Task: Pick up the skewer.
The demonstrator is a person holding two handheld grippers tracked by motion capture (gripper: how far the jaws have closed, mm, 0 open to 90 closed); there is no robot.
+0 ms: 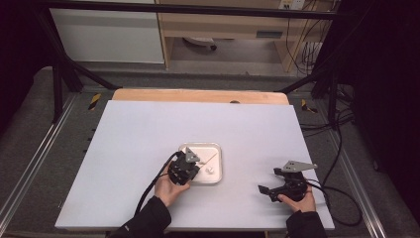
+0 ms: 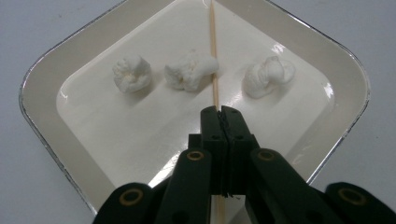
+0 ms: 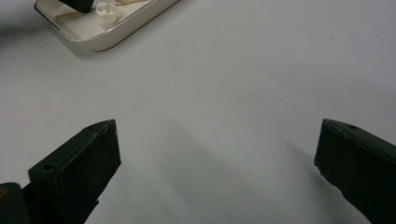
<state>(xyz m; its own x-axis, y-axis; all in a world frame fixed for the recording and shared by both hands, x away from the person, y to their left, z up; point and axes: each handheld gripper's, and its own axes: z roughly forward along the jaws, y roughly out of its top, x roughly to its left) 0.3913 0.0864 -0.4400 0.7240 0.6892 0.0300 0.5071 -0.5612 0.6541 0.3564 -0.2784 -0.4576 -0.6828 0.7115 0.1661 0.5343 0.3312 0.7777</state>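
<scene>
White and shallow, the square ceramic tray (image 1: pixel 216 154) sits mid-counter (image 1: pixel 124 148) in the high view, with the left gripper (image 1: pixel 189 167) over it and the right gripper (image 1: pixel 265 190) well apart. In the left gripper view its jaws are pressed together on the thin wooden skewer (image 2: pixel 213 56), which could slip or snap if twisted; three white marshmallow pieces (image 2: pixel 189 70) lie beside it in the tray. In the right gripper view the jaws are spread wide over bare counter.

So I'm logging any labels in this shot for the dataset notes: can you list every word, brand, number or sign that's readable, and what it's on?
No text can be read in any view.
The white tray, the skewer and the three marshmallows carry no print.
The left gripper, shut on the skewer, and the open right gripper show no markings.
Yellow-black hazard stripes at the table's far corners are signs without words.
A pale plate on the back wall is too small to read.
</scene>
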